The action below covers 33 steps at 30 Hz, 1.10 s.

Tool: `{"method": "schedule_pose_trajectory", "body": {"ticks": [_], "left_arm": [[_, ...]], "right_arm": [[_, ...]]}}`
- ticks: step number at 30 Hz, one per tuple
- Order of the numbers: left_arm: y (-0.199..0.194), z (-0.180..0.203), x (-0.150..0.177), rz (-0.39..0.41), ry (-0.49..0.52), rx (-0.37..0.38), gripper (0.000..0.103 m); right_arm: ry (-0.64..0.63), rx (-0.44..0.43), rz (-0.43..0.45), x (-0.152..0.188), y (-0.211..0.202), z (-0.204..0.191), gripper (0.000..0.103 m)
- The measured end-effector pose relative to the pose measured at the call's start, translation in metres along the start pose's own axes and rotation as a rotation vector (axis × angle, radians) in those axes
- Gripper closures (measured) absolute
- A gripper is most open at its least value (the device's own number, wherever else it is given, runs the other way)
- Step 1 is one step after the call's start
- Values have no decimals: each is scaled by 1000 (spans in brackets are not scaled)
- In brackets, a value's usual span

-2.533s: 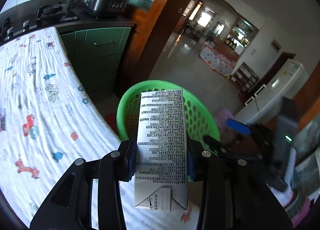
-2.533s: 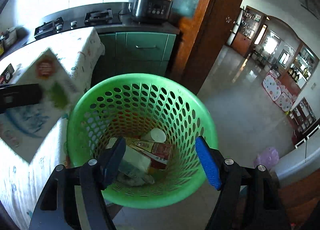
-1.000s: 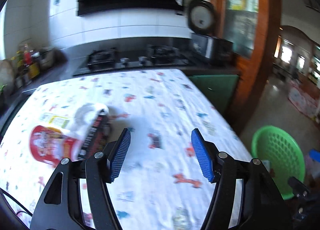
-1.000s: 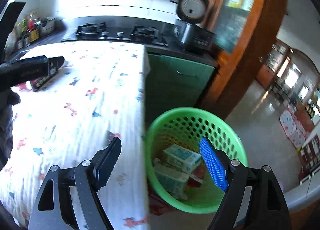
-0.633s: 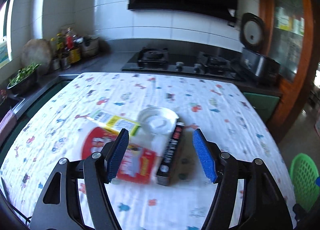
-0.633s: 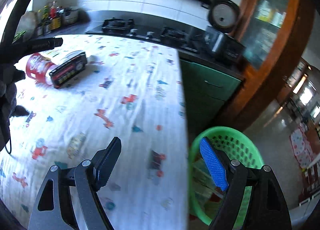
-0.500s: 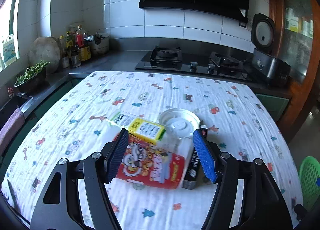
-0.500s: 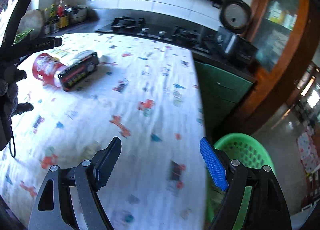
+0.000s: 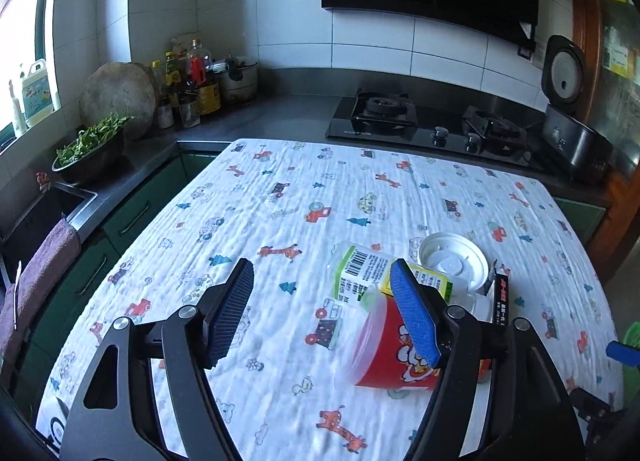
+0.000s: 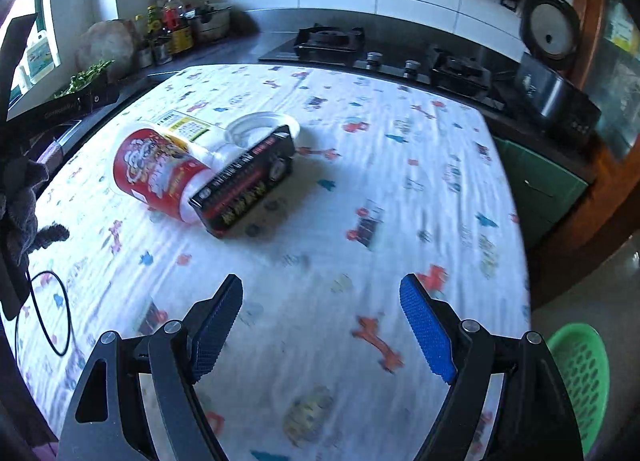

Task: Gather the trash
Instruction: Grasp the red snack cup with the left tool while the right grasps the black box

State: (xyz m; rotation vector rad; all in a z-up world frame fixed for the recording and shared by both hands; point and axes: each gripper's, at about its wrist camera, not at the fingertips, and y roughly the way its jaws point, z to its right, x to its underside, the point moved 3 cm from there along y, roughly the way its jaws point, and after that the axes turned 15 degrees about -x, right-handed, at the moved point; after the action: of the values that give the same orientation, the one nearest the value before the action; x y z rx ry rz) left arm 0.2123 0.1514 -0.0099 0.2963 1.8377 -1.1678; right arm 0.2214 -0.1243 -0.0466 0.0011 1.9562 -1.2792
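A red cup (image 9: 390, 357) (image 10: 154, 171) lies on its side on the table with a clear lid end. Beside it lie a black box (image 10: 246, 183) (image 9: 502, 303), a white round lid (image 9: 452, 261) (image 10: 260, 129) and a yellow-green labelled container (image 9: 360, 273) (image 10: 182, 125). My left gripper (image 9: 322, 313) is open and empty, just left of the red cup. My right gripper (image 10: 320, 327) is open and empty, over the table's near part. The green basket (image 10: 580, 373) stands on the floor at the right.
The table wears a white cloth with cartoon prints (image 9: 320, 197). A gas hob (image 9: 428, 125) and a rice cooker (image 9: 568, 117) stand on the counter behind. Bottles (image 9: 192, 89) and a bowl of greens (image 9: 90, 149) stand at the far left. A black cable (image 10: 52, 313) lies on the table's left.
The left gripper let the carton go into the basket and swung back to the table, now close to the red cup. The right gripper turned from the basket toward the table.
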Motion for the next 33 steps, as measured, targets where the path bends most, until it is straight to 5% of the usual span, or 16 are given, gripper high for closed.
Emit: {"method": "schedule_pose_trajectory", "body": {"ticks": [12, 22, 33], "left_arm": [[27, 0, 15, -122, 13, 210, 33], [40, 26, 34, -206, 101, 429, 58], [24, 17, 35, -173, 104, 532, 85]], "right_arm": [[84, -107, -2, -66, 60, -16, 30], [128, -118, -13, -86, 81, -12, 38], [232, -194, -40, -83, 104, -3, 39]]}}
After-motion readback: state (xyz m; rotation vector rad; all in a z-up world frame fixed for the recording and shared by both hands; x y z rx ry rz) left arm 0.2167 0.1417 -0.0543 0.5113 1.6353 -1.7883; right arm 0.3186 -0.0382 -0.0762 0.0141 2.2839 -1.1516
